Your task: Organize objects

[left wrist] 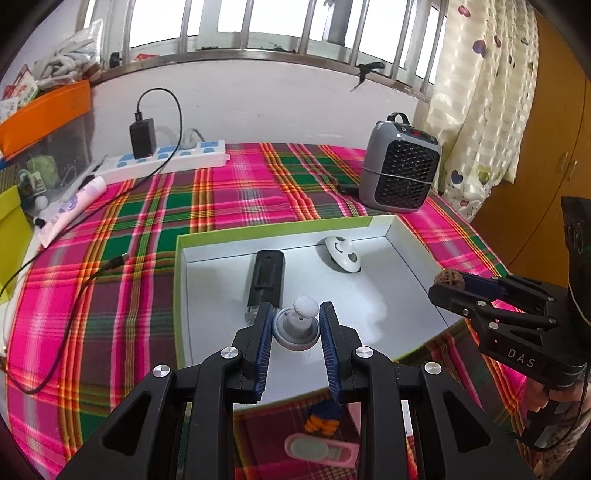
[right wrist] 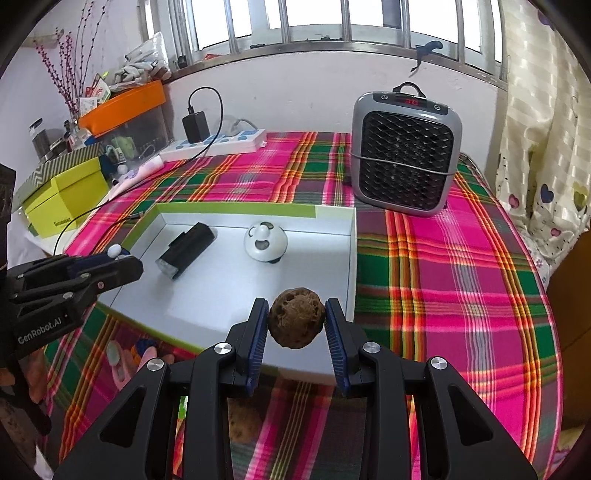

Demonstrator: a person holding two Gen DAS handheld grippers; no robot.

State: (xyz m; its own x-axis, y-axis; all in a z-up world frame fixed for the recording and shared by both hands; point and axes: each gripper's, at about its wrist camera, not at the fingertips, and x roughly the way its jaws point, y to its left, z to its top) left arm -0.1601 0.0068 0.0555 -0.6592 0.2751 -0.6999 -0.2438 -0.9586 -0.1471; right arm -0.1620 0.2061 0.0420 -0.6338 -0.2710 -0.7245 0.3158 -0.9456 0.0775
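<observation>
Left tool (left wrist: 295, 321) clamping grey knob toy (left wrist: 296, 326); right tool (right wrist: 296, 317) clamping walnut (right wrist: 296, 317); both hovering over tray (right wrist: 352, 243), best lowering before releasing.

Daylight is pouring through a barred window (right wrist: 332, 18) along the top of the frame, washing the white plastered wall (right wrist: 295, 96) beneath it. A cream curtain printed with hearts (left wrist: 480, 110) is hanging at the right, beside a brown wooden wardrobe (left wrist: 554, 166). A pink-and-green plaid tablecloth (right wrist: 443, 277) is covering the table.
</observation>
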